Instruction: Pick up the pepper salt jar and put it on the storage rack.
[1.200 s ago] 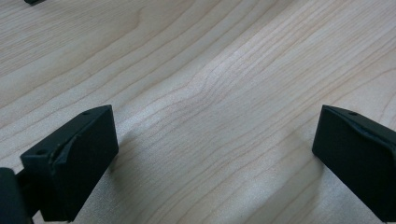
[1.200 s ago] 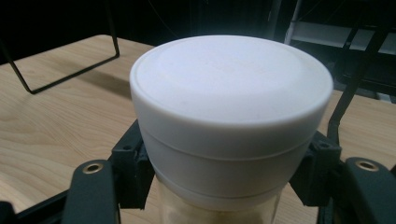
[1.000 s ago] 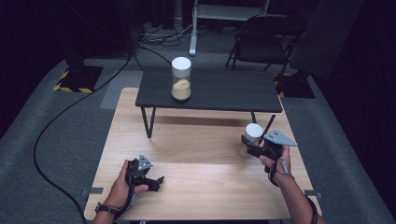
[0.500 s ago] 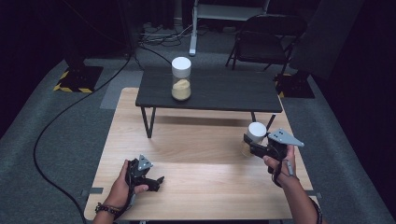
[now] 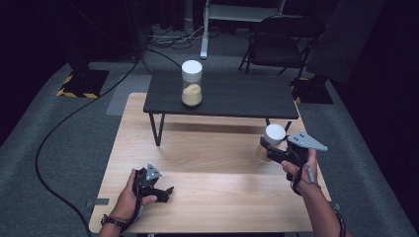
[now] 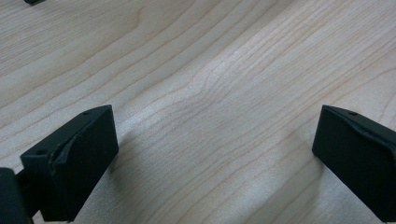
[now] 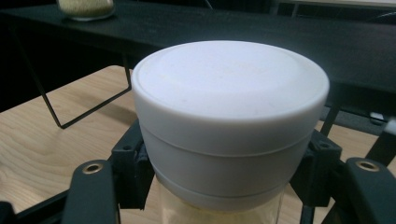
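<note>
Lifted since the earlier frame: right gripper (image 5: pixel 272 148) with white-lidded jar (image 5: pixel 273 136), jaws clamped just under the lid, clear of the wooden table (image 5: pixel 207 207), probably bound for the black bench (image 5: pixel 237 96); left gripper (image 5: pixel 155 190) rested, jaws apart, empty

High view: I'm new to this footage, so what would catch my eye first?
The right hand-held gripper holds a white-lidded jar above the wooden table's right side. A matching jar of yellowish grains stands on the black bench behind. The left hand-held gripper rests open near the front edge.
</note>
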Tool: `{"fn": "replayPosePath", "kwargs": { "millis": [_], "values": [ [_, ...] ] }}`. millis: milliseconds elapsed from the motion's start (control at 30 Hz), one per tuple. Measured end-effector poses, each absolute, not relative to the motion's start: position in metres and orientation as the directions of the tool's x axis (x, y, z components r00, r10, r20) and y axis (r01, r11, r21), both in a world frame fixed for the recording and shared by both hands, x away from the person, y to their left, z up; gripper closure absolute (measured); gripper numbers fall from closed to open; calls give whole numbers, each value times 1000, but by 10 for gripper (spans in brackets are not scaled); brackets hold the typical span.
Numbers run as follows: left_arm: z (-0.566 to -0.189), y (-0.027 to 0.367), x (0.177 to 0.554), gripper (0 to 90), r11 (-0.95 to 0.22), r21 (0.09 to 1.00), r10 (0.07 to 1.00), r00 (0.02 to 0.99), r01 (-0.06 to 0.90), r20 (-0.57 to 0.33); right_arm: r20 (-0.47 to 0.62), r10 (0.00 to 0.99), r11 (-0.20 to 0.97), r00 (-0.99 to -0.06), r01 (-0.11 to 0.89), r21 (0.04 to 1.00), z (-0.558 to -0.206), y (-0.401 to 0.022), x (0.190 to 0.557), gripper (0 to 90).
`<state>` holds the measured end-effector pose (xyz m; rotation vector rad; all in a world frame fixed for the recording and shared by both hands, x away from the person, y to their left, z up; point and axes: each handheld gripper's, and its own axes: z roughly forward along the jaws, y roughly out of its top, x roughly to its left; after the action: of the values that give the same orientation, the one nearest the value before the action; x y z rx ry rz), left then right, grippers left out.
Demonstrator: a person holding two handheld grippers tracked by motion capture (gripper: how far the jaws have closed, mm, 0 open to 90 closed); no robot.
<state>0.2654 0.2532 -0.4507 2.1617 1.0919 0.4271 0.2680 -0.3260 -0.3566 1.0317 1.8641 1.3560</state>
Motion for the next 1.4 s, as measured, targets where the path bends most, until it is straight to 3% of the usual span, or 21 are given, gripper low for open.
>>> {"fn": "replayPosePath", "kwargs": {
  "millis": [933,1400],
  "values": [
    [-451,253,265,5,-426,691,802,597,583,-9,-63,874,169,-482,179,969,-268,-310,280,344],
    [-451,253,266,4,-427,691,802,598,583,-9,-67,879,167,-472,175,970,-249,-293,302,344]
  ]
}}
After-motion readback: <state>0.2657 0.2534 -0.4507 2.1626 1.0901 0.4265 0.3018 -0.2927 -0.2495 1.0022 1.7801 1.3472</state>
